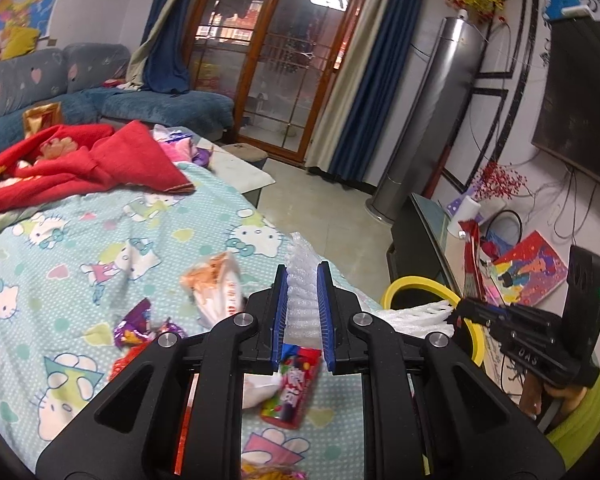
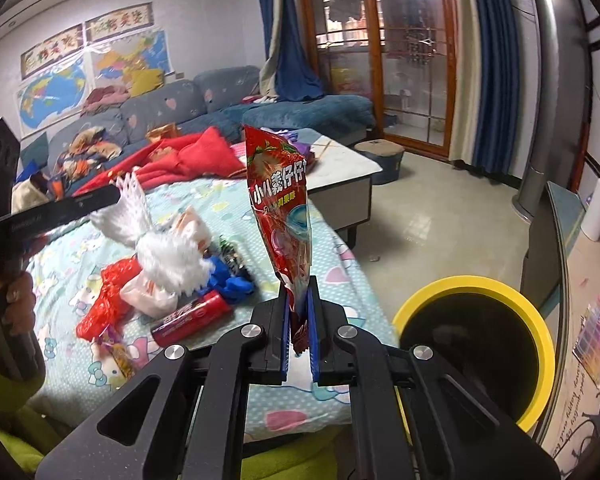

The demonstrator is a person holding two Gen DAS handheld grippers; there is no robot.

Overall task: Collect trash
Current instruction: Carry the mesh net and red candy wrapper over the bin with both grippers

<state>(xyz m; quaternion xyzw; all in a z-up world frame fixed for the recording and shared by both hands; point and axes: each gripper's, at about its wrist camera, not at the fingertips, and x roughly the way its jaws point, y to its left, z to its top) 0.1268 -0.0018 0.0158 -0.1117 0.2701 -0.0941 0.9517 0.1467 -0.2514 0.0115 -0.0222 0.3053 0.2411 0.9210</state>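
My left gripper [image 1: 303,276] is shut on a white foam net sleeve [image 1: 300,280], held up above the cartoon-print sheet [image 1: 80,240]; the sleeve also shows in the right wrist view [image 2: 140,216]. My right gripper [image 2: 299,284] is shut on a red strawberry snack wrapper [image 2: 280,208], held upright left of the yellow-rimmed black bin [image 2: 472,344]. The bin's rim shows in the left wrist view [image 1: 412,284], with the right gripper [image 1: 456,312] over it. Loose trash lies on the sheet: a red candy tube [image 2: 192,318], a red wrapper [image 2: 108,296], a blue scrap [image 2: 230,280] and a white bag [image 2: 148,292].
A red blanket [image 1: 84,160] lies at the far end of the sheet. A white low table [image 2: 340,168] stands beyond. A dark TV cabinet [image 1: 424,236] with clutter runs along the right wall. A blue sofa [image 1: 60,92] is at the back.
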